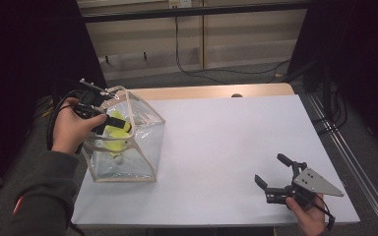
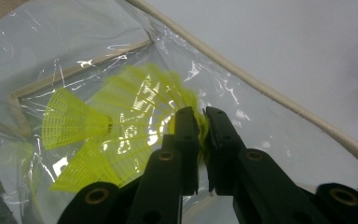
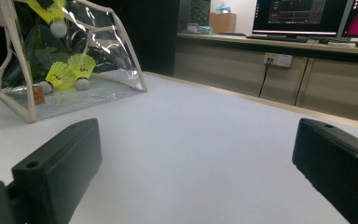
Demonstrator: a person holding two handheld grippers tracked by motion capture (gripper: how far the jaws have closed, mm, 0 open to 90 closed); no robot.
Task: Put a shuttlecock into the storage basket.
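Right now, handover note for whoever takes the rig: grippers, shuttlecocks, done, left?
Left hand-held gripper: shut on a yellow shuttlecock, held in the open top of the clear bag at the table's left side.
Right hand-held gripper: open, nothing between the jaws, near the white table front right.
Done: two shuttlecocks already lie on the bag's floor.
Left: probably release the held one into the bag and pull the gripper out. No loose shuttlecocks seen on the table.
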